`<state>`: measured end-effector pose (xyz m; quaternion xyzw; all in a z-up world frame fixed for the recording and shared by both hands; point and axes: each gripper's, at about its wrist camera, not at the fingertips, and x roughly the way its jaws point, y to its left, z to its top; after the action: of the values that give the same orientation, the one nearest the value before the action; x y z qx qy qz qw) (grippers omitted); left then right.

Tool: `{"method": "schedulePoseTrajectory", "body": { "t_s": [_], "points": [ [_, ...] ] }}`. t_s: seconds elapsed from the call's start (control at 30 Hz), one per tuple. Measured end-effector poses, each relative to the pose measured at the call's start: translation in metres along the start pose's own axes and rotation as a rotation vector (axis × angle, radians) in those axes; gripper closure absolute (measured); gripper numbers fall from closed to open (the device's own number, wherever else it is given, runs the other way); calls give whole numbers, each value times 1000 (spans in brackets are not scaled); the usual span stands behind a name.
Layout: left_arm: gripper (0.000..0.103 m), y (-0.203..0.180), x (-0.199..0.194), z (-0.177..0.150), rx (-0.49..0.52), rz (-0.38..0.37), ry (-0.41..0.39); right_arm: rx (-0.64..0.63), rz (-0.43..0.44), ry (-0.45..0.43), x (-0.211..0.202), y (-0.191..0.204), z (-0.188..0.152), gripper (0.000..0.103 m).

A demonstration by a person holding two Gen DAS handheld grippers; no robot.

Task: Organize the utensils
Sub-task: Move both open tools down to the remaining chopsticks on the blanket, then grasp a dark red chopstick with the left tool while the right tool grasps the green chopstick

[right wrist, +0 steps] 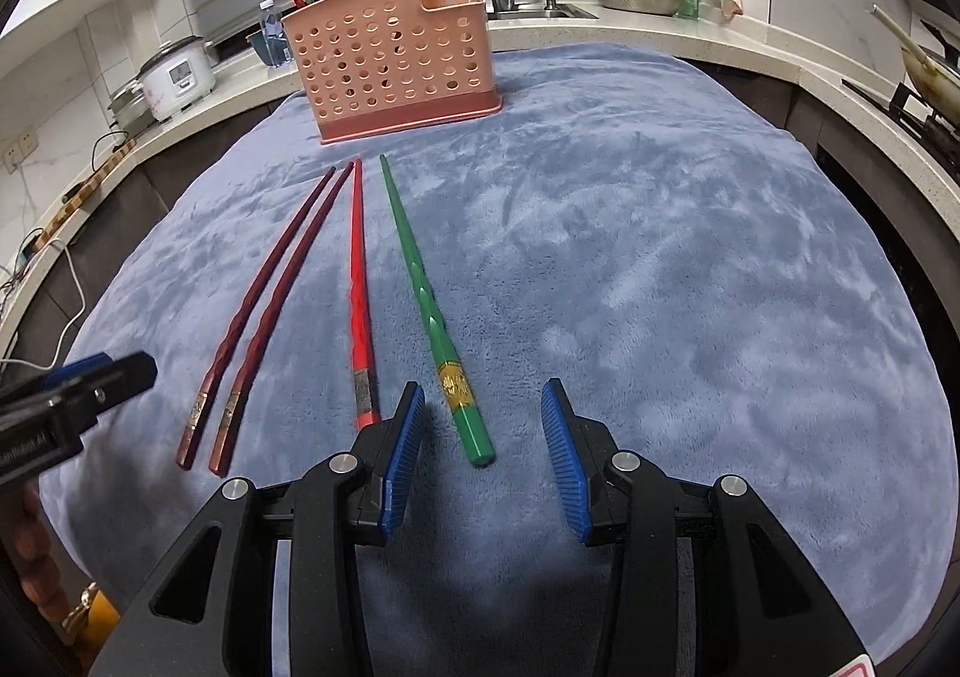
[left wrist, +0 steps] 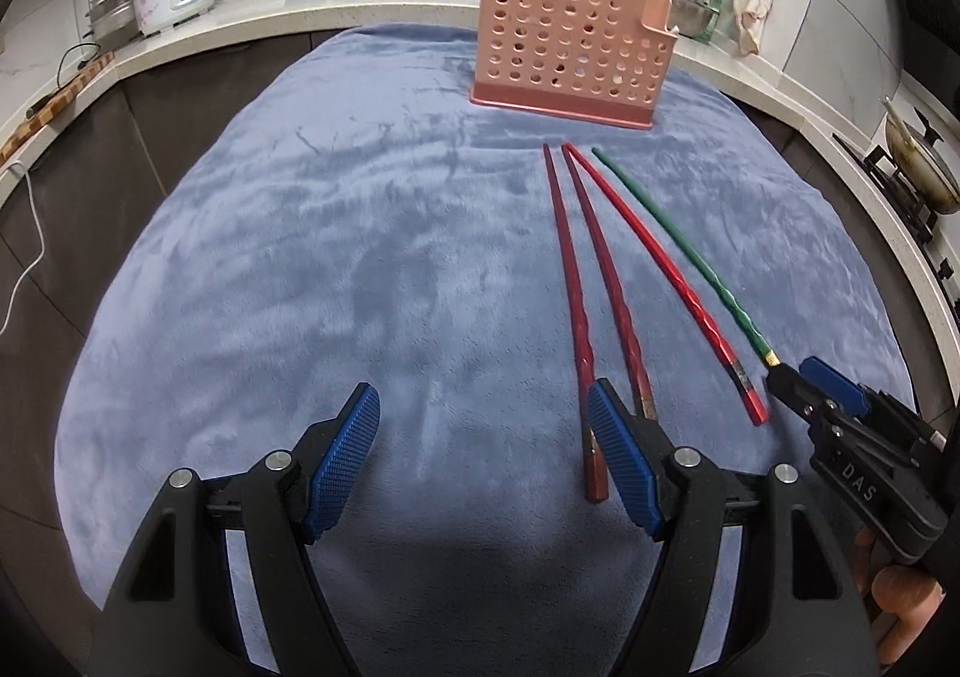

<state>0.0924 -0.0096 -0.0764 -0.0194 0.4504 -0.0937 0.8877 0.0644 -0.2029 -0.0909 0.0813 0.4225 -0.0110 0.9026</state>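
Chopsticks, four of them, lie side by side on the blue cloth (right wrist: 660, 257): two dark red chopsticks (right wrist: 264, 311), one bright red chopstick (right wrist: 359, 281), one green chopstick (right wrist: 423, 287). Right gripper (right wrist: 483, 455) has its jaws open around the green one's thick end; left gripper (left wrist: 483, 455) jaws are open too.

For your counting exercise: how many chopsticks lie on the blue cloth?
4, side by side before the pink holder: two dark red, one bright red, one green. More stand inside it.

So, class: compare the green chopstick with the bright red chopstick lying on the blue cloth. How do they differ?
The green chopstick lies between the open right gripper fingers; the bright red chopstick lies just outside them. Green has a gold band near its butt; red has a darker, duller one. Both lie flat, tips toward the pink holder.
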Motion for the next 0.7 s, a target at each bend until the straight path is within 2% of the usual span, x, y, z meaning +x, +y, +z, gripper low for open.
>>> {"method": "schedulePoseTrajectory", "body": {
  "t_s": [0.2, 0.5, 0.6, 0.7],
  "points": [
    [35, -8, 6, -3, 25, -6, 17, 11, 16, 7, 4, 2, 3, 66],
    [35, -12, 13, -8, 44, -5, 36, -16, 3, 11, 10, 4, 3, 79],
    [35, -12, 13, -8, 44, -4, 37, -21, 1, 13, 11, 3, 3, 88],
    [35, -12, 13, -8, 42, -11, 38, -23, 2, 14, 11, 3, 3, 88]
  ]
}}
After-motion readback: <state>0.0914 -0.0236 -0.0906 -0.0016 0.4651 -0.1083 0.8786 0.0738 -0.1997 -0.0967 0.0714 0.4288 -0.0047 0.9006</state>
